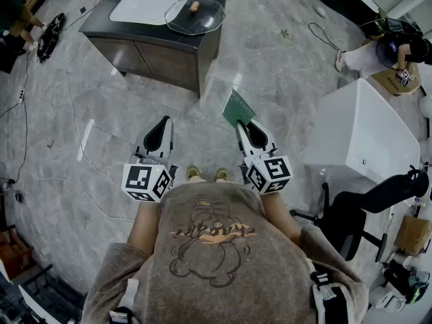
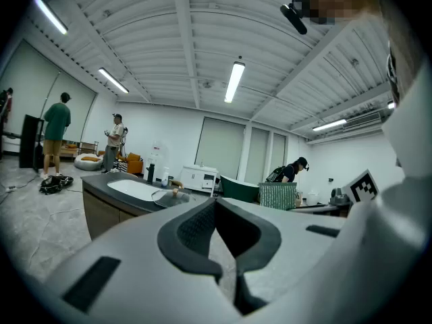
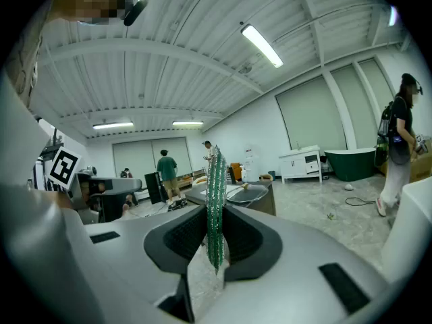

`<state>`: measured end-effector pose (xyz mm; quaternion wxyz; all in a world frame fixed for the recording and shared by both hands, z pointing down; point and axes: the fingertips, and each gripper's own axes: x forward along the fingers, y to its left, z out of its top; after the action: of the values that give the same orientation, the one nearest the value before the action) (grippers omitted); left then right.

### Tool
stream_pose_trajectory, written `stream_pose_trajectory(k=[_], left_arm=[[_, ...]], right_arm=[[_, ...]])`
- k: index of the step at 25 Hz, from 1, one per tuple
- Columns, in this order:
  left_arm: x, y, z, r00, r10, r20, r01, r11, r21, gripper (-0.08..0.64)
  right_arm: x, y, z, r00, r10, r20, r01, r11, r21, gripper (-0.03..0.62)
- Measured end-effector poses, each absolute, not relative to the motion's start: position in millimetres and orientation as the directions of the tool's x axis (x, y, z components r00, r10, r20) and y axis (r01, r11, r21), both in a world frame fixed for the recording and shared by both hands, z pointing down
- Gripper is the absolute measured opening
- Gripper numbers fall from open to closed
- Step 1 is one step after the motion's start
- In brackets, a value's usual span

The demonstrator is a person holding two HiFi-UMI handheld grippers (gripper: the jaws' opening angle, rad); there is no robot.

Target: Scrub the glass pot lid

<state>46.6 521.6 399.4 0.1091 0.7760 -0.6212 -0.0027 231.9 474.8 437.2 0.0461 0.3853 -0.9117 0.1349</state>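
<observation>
The glass pot lid (image 1: 196,13) lies on a dark counter (image 1: 202,42) beside a white sink basin (image 1: 145,7), far ahead of me across the floor. It also shows small in the left gripper view as the lid (image 2: 172,196) and in the right gripper view as the lid (image 3: 244,193). My right gripper (image 1: 244,125) is shut on a green scouring pad (image 1: 239,108), which stands edge-on between the jaws as the pad (image 3: 216,181). My left gripper (image 1: 162,123) is shut with nothing in it, its pads (image 2: 196,228) pressed together. Both grippers are held at waist height, well short of the counter.
A white cabinet (image 1: 364,137) and a black office chair (image 1: 378,201) stand at my right. A person (image 1: 378,52) crouches at the far right, near a cable (image 1: 324,36) on the grey marble floor. More people (image 2: 55,137) stand beyond the counter.
</observation>
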Motion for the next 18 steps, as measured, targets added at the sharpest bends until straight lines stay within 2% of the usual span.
stream_pose_trajectory(k=[18], left_arm=[[4, 497, 415, 0.294, -0.946, 0.135, -0.947, -0.270, 0.172, 0.008]], right_arm=[[195, 467, 438, -0.684, -0.718, 0.128, -0.726, 0.655, -0.210, 0.089]])
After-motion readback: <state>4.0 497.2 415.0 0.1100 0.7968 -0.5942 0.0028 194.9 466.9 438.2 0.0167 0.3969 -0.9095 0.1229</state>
